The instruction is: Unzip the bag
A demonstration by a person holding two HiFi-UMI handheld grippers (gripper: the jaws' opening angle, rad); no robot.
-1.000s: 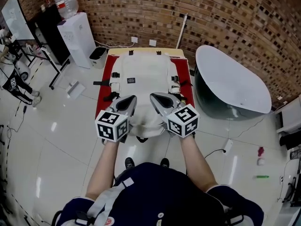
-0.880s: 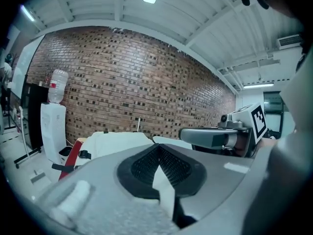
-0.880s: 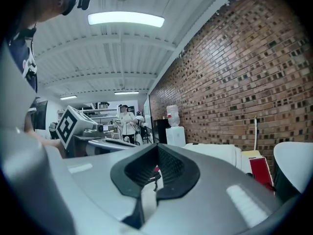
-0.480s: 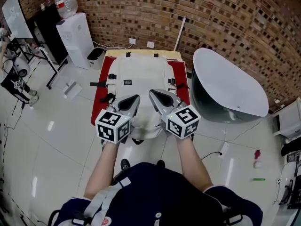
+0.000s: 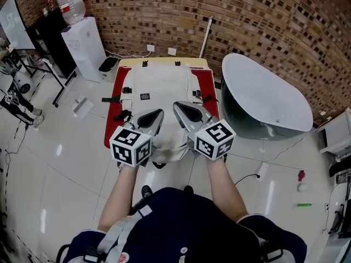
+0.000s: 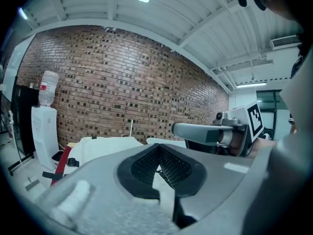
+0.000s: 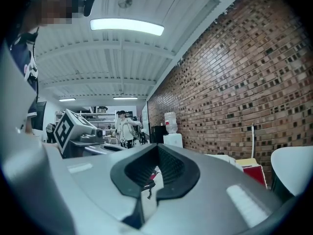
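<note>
The white bag (image 5: 159, 89) lies flat on the red desk (image 5: 211, 100). The left gripper (image 5: 156, 115) and right gripper (image 5: 180, 108) hover over its near end, jaws pressed together, nothing clearly pinched. Whether its zipper is open cannot be told.

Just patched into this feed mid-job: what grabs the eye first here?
A white fabric backpack lies flat on a red mat at the centre of the head view. The left gripper and right gripper are held side by side over its near half, both with jaws together. A large white oval tub-like shell stands to the right, and a white water dispenser stands by the brick wall, far left.
</note>
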